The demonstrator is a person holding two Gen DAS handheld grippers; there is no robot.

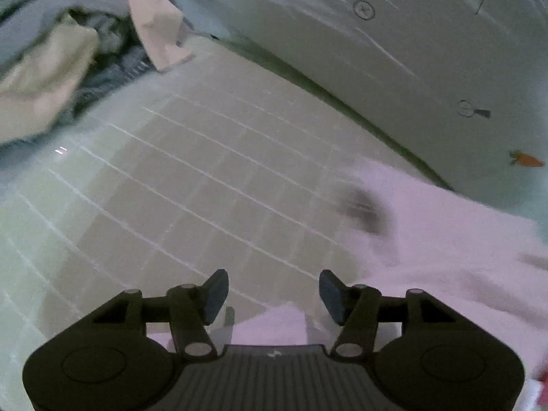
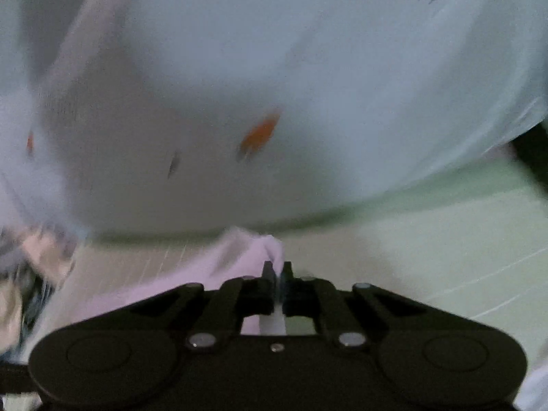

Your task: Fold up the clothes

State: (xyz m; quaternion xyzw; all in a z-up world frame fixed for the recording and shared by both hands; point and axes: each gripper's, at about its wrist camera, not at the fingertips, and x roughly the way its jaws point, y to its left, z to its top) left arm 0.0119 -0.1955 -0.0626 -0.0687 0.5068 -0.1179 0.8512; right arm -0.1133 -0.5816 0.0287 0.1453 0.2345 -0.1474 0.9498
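A pale pink garment lies on the gridded mat at the lower right of the left wrist view, with a dark smudge on it. My left gripper hangs over the garment's near edge, open, with nothing between its fingers. In the right wrist view, which is blurred, my right gripper is shut on a bunched corner of the same pink garment, and the cloth trails down to the left from the jaws.
A heap of other clothes, cream, grey and pink, sits at the mat's far left corner. A white sheet with small carrot prints rises behind the mat; the sheet fills most of the right wrist view.
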